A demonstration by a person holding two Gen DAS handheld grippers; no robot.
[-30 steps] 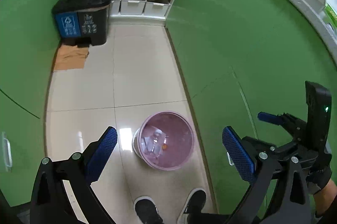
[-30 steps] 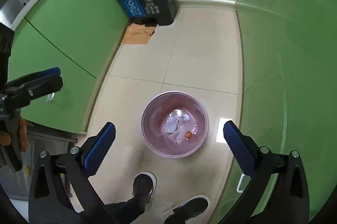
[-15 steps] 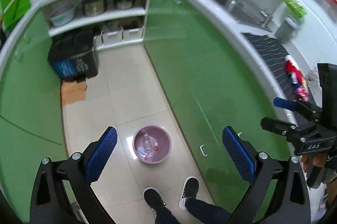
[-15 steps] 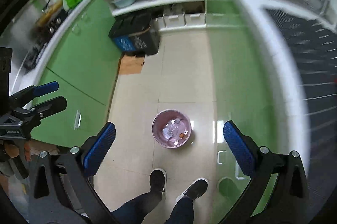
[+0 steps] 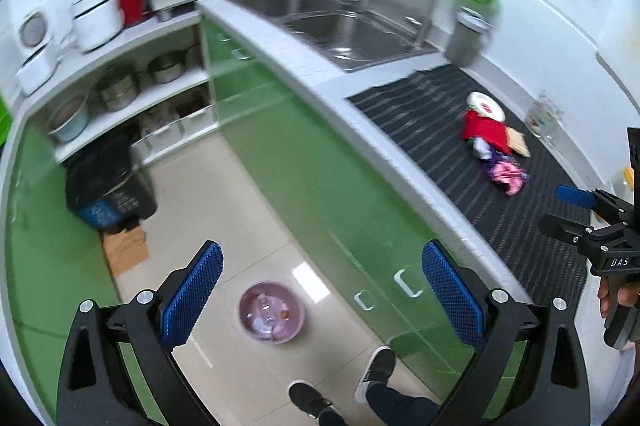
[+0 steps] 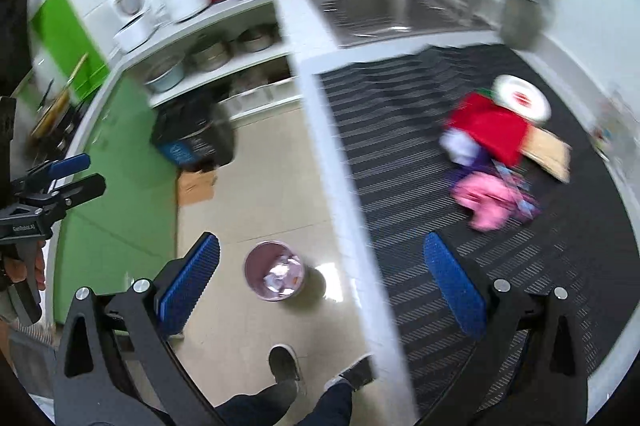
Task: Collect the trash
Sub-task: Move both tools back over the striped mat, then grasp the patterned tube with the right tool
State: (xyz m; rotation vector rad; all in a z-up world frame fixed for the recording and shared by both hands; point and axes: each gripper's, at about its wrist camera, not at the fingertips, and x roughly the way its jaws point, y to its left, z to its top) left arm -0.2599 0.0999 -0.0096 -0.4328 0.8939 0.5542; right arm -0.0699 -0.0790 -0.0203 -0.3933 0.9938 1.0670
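Left wrist view showed our left gripper (image 5: 320,296) spread wide, the round pink plastic waste bin (image 5: 272,312) on the floor between its pads. Our right gripper (image 6: 320,290), marked "DAS", gaped too; crumpled red and pink wrappers (image 6: 486,161) lay ahead, on the black striped counter mat (image 6: 400,153).

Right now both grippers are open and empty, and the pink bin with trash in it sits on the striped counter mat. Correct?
Not quite. The pink bin stands on the tiled floor beside the green cabinets, as the right wrist view shows. The left gripper and right gripper are open and empty.
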